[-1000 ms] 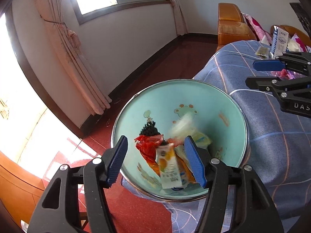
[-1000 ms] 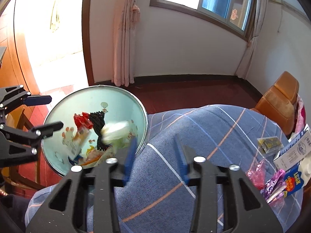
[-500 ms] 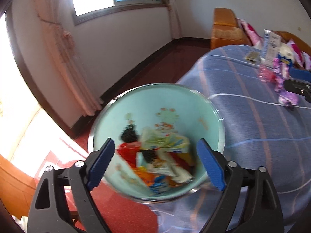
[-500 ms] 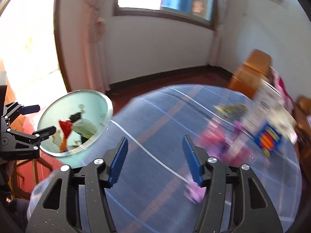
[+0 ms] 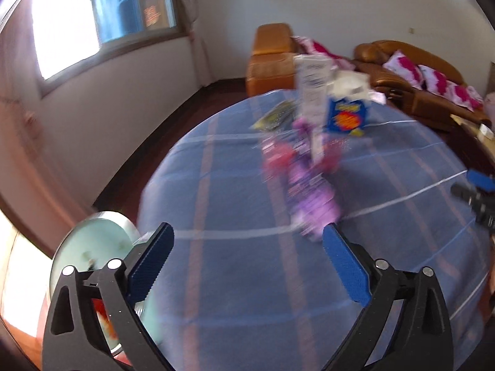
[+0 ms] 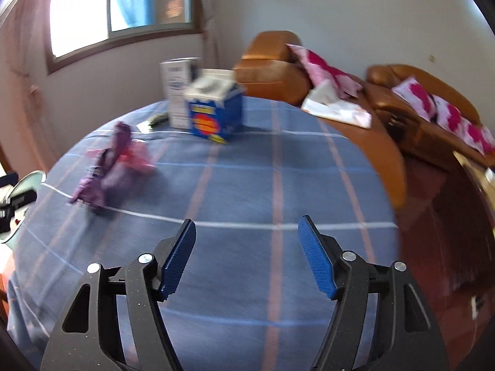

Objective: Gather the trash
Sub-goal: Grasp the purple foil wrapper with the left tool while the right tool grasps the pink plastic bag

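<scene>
Both views are blurred by motion. My left gripper (image 5: 247, 259) is open and empty over the blue plaid tablecloth (image 5: 235, 278). A purple wrapper (image 5: 312, 204) lies just beyond its fingertips, with a pink wrapper (image 5: 278, 157) behind it. The pale green basin (image 5: 89, 250) holding trash sits at the table's left edge, beside my left finger. My right gripper (image 6: 247, 259) is open and empty over bare cloth (image 6: 278, 185). The purple wrapper (image 6: 99, 185) and pink wrapper (image 6: 139, 154) lie to its far left.
A blue carton (image 6: 216, 114) and a tall white box (image 6: 178, 92) stand at the table's far side, with a dark packet (image 5: 275, 117) near them. Orange-brown sofas (image 6: 272, 61) with pink pillows stand behind. The table edge drops to red floor on the right (image 6: 433, 216).
Both grippers swung away from the basin towards the table's middle and far side. The basin moved to the left edge of both views. The left jaws opened wider.
</scene>
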Motion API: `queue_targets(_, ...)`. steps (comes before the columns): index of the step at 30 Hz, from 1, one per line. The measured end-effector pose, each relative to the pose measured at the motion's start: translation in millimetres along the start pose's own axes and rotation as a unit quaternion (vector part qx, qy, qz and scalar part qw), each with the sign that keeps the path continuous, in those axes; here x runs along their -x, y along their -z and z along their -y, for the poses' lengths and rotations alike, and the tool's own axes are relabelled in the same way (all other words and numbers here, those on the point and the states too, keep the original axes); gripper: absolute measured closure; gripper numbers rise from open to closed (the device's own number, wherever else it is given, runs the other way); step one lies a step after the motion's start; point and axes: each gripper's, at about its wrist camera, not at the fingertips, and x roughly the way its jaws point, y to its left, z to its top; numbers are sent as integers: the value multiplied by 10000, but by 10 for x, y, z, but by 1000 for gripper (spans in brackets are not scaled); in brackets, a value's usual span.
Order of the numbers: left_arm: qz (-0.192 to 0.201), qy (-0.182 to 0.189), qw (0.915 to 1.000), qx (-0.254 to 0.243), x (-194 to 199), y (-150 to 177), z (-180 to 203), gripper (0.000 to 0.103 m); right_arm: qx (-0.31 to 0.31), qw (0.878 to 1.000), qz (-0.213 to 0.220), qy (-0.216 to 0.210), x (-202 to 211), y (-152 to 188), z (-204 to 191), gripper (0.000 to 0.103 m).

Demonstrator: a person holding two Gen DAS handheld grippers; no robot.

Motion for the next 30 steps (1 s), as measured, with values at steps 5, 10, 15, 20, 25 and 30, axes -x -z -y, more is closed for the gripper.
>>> queue_targets(5, -161, 20, 9995, -262, -336, -162, 441, 7, -310, 9995, 85, 4, 26, 99, 278, 31)
queue_targets(10, -658, 100, 9975, -243, -601, -82, 483, 34, -378, 9990, 155, -156, 34, 107, 264, 29)
queue_targets(15, -783, 394, 9958, -258, -611, -11, 376, 79, -311, 9990, 149, -292, -17, 78, 127, 29)
queue_targets(20, -503, 368, 9974, -353, -362, -3, 196, 82, -275, 9987, 165, -394, -10, -15, -42, 29)
queue_targets(25, -221, 143, 9985, -486, -48, 74, -88, 82, -204, 9978, 226, -591, -24, -246, -343, 29)
queue_targets(30, -312, 9, 9991, -285, -3, 277, -443, 82, -212, 9956, 38, -908, -350, -572, -793, 29)
